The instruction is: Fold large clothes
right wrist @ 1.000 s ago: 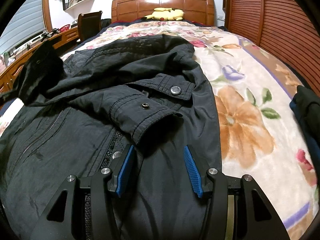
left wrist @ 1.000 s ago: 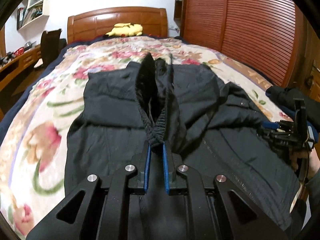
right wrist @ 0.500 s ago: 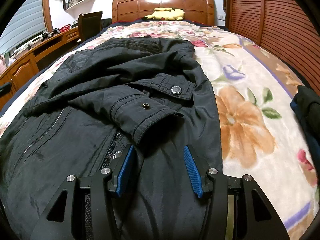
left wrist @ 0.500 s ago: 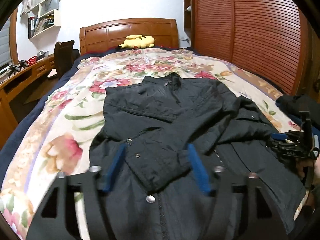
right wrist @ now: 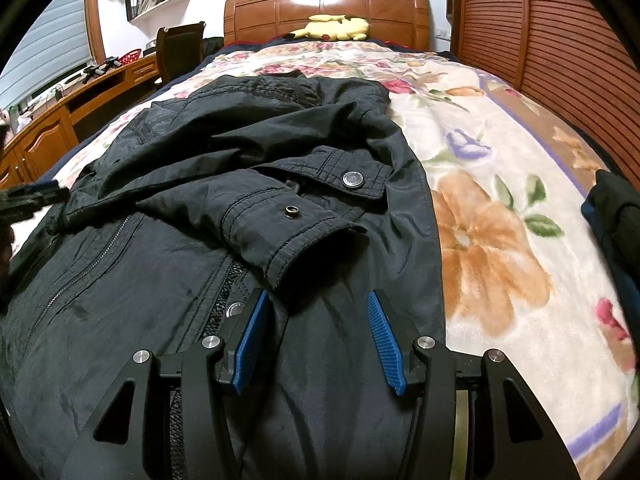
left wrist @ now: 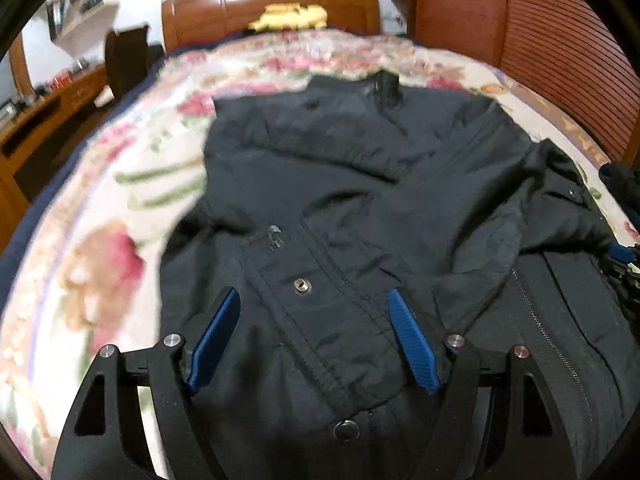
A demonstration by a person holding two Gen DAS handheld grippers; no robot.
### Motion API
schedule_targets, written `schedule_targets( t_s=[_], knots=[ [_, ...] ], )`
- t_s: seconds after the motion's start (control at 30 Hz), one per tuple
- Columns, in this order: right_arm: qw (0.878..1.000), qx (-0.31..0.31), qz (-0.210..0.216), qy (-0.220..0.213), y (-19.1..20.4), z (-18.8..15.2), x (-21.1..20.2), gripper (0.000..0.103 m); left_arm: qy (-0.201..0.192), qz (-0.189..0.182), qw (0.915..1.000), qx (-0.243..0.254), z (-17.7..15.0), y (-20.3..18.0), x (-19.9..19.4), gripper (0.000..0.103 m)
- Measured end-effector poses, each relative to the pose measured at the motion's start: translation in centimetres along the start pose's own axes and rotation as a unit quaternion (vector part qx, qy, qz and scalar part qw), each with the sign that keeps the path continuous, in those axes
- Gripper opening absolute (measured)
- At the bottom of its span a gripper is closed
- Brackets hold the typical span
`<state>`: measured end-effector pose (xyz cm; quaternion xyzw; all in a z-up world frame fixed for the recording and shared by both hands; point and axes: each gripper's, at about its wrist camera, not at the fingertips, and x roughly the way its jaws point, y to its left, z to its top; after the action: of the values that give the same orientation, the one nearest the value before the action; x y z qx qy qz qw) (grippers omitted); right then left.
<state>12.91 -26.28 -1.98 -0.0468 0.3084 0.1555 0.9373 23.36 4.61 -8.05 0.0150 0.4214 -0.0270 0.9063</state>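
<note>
A large black jacket [left wrist: 360, 168] lies spread on the bed, front up, with both sleeves folded across its chest. My left gripper [left wrist: 313, 294] hovers low over the left sleeve's cuff [left wrist: 320, 320]. Its jaws are opening, and the cuff lies flat beneath and between the blue pads [left wrist: 216, 340] without being pressed. My right gripper [right wrist: 318, 296] stands open over the jacket's [right wrist: 160, 272] lower front, just behind the right sleeve's cuff [right wrist: 296, 220], holding nothing. Each gripper shows at the edge of the other's view: the right gripper [left wrist: 624, 264] and the left gripper [right wrist: 28, 200].
The bed has a floral blanket [right wrist: 500, 220], a wooden headboard [right wrist: 324, 4] and a yellow plush toy [right wrist: 336, 28]. A dark pile of clothes [right wrist: 616, 208] lies at the bed's right edge. A slatted wooden wardrobe [right wrist: 560, 32] stands on the right, a desk [right wrist: 60, 120] on the left.
The left gripper let go of the sleeve cuff it held up. The sleeve now lies across the jacket's front, and the gripper came down closer to it. The right gripper kept still.
</note>
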Motion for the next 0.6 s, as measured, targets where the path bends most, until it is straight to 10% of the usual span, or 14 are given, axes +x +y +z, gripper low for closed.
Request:
schedule_targets(
  t_s=[0.2,0.37,0.6],
  knots=[
    [1.000,0.003,0.003,0.002,-0.1,0.0,0.1,0.053,0.047,-0.065,0.9956,-0.049,-0.3,1.1,2.0,0.069],
    [1.000,0.003,0.002,0.004,0.0,0.0,0.1,0.053,0.013,-0.048,0.9981,-0.037,-0.6,1.2,0.1,0.014],
    [1.000,0.003,0.002,0.004,0.0,0.0,0.1,0.053,-0.091,-0.035,0.9948,-0.030,0.7,1.5,-5.9,0.010]
  ],
)
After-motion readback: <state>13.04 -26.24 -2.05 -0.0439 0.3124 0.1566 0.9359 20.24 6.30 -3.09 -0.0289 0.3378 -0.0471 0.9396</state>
